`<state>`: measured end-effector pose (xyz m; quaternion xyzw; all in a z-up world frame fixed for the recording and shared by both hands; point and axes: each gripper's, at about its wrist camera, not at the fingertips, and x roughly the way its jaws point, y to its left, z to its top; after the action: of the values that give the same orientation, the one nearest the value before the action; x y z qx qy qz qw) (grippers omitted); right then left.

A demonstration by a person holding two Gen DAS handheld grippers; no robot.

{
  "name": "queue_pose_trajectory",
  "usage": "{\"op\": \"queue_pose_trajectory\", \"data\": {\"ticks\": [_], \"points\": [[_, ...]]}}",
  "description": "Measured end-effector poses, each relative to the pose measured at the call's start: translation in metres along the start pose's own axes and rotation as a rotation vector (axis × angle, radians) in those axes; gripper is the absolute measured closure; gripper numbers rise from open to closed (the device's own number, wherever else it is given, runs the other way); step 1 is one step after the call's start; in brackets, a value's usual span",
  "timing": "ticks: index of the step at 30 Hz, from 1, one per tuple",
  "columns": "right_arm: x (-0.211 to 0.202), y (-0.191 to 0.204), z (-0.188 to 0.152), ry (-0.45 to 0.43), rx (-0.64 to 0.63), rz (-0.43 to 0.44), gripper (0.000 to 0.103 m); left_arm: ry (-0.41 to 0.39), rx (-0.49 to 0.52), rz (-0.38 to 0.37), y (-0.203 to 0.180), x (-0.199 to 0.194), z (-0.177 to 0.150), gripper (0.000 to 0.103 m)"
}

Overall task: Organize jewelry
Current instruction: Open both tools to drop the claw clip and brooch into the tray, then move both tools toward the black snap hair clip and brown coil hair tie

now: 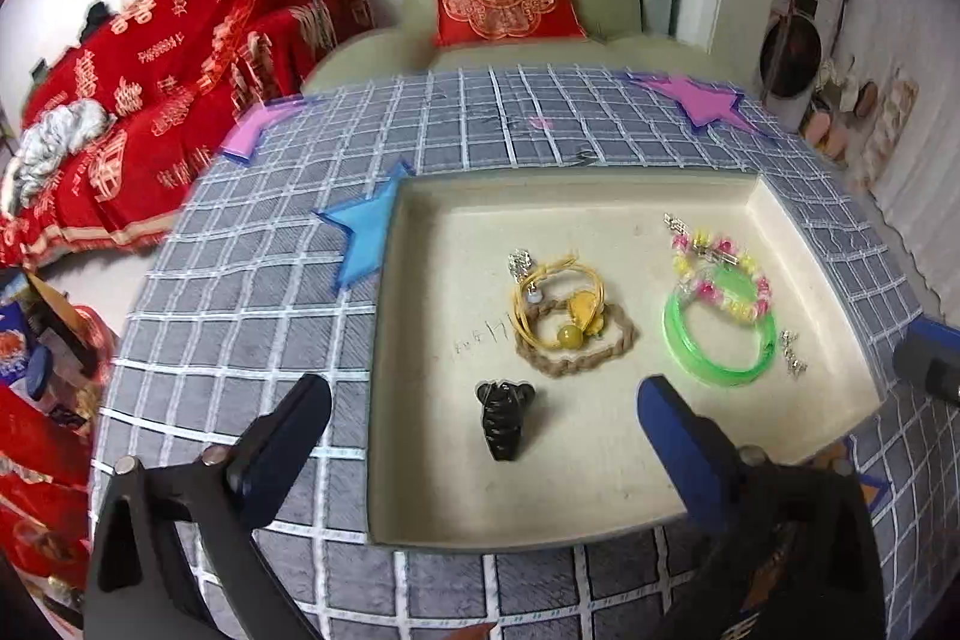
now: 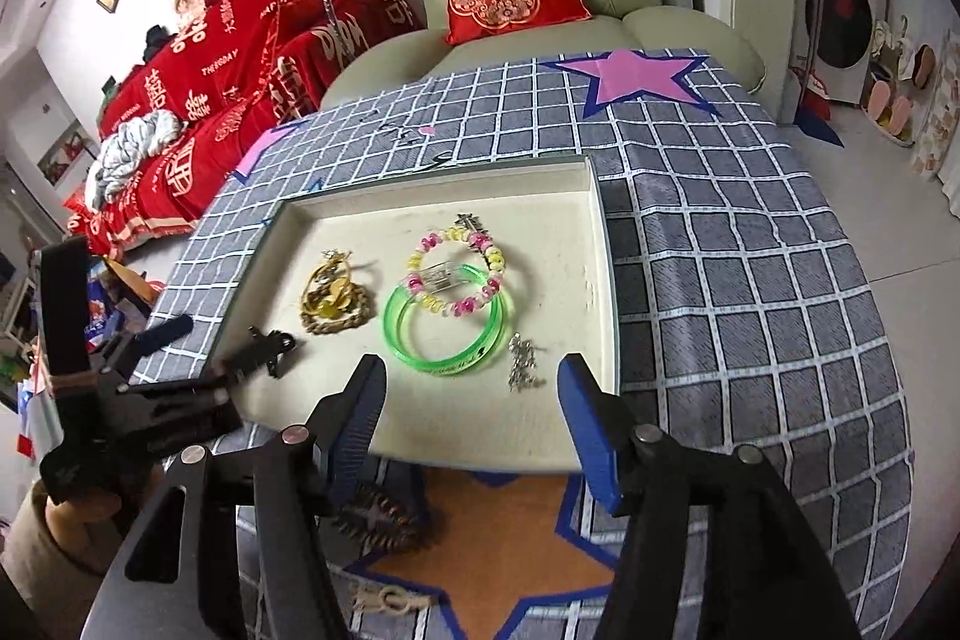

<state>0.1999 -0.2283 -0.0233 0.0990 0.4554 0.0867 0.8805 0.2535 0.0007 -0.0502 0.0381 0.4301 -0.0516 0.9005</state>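
While both grippers are held above the near edge of the shallow cream cardboard tray (image 1: 600, 520), nothing is gripped: the left gripper (image 1: 486, 418) is spread wide over the small black hair claw clip (image 1: 505, 418), which lies loose on the tray floor, and the right gripper (image 2: 471, 388) is parted and empty. Near the middle, a yellow corded bracelet (image 1: 561, 304) is laid on a braided tan rope loop (image 1: 600, 352). To the right, a pink-and-yellow beaded bracelet (image 2: 456, 274) overlaps a translucent green bangle (image 2: 447, 340), with small silver earrings (image 2: 523, 364) just beside it. The tray rests on a grey checked tablecloth (image 2: 750, 292).
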Motion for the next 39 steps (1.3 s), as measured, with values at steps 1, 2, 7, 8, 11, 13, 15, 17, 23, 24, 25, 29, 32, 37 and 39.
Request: {"op": "queue_pose_trajectory", "data": {"ticks": [1,2,7,8,11,13,15,17,23,24,25,29,32,37,39], "points": [[-0.003,0.001,-0.002,-0.002,0.0,0.004,0.039,0.002,-0.001,-0.01,0.0,-0.004,0.0,0.0],[-0.006,0.001,-0.004,-0.002,0.001,0.008,0.037,0.003,-0.003,-0.013,0.0,-0.007,-0.001,0.0],[-0.019,0.002,-0.015,-0.002,0.014,0.029,0.025,-0.022,0.022,-0.008,-0.003,-0.03,-0.012,0.0],[-0.022,0.001,-0.018,0.0,0.017,0.034,0.018,-0.025,0.027,-0.012,-0.003,-0.034,-0.015,0.0],[-0.03,-0.001,-0.029,0.001,0.026,0.041,0.018,-0.038,0.035,-0.027,-0.003,-0.05,-0.029,0.0],[-0.033,-0.002,-0.036,0.006,0.03,0.043,0.018,-0.045,0.044,-0.034,-0.004,-0.059,-0.042,0.0],[-0.035,-0.004,-0.046,0.02,0.039,0.045,0.018,-0.041,0.054,-0.043,-0.006,-0.066,-0.054,0.0],[-0.036,-0.007,-0.056,0.033,0.047,0.045,0.018,-0.031,0.062,-0.055,-0.006,-0.068,-0.066,0.0],[-0.037,-0.014,-0.08,0.065,0.071,0.044,0.018,0.024,0.065,-0.102,-0.012,-0.074,-0.105,0.0],[-0.037,-0.015,-0.084,0.071,0.073,0.044,0.018,0.029,0.066,-0.107,-0.014,-0.076,-0.111,0.0],[-0.037,-0.015,-0.087,0.076,0.074,0.044,0.018,0.033,0.064,-0.109,-0.016,-0.077,-0.116,0.0],[-0.037,-0.018,-0.099,0.091,0.082,0.039,0.018,0.082,-0.019,-0.116,-0.023,-0.08,-0.131,0.0],[-0.038,-0.021,-0.104,0.096,0.092,0.038,0.018,0.124,-0.115,-0.129,-0.03,-0.078,-0.137,0.0],[-0.043,-0.027,-0.107,0.089,0.096,0.037,0.018,0.177,-0.149,-0.033,-0.054,-0.067,-0.14,0.0],[-0.045,-0.03,-0.108,0.086,0.099,0.037,0.018,0.203,-0.167,0.013,-0.061,-0.06,-0.14,0.0]]}}
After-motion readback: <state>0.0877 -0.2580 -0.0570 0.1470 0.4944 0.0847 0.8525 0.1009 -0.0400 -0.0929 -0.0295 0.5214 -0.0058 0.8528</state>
